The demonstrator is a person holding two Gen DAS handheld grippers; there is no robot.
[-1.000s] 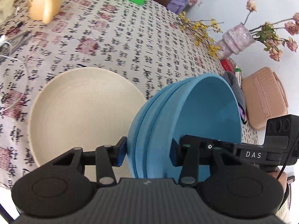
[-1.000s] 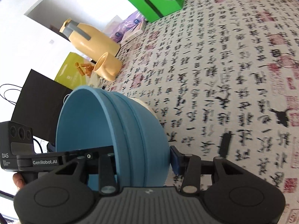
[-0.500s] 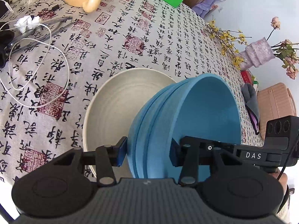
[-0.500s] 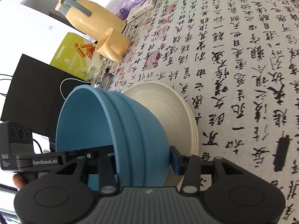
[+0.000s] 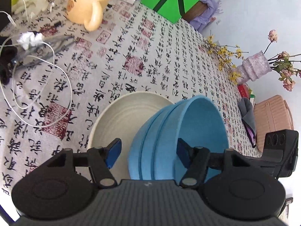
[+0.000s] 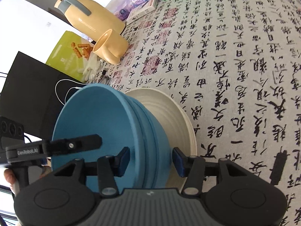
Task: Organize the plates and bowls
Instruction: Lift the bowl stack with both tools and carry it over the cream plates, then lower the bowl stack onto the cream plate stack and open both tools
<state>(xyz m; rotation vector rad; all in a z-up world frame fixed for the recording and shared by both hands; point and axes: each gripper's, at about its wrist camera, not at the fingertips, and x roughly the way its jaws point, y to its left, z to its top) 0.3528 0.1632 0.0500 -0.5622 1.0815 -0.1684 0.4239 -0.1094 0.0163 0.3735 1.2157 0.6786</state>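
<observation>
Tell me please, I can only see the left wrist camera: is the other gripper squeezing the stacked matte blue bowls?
Observer: No. The right gripper has just been opening. The wall of the stacked matte blue bowls is between its pads, one pad inside and one outside, and neither presses on it.
Operator: What is behind the yellow mug?
Observer: A tall yellow jug with a grey handle is right behind the yellow ceramic mug.
Operator: Is anything else over there?
Observer: Yes, a lime-green snack packet with fried sticks pictured on it is beside the mug.
</observation>
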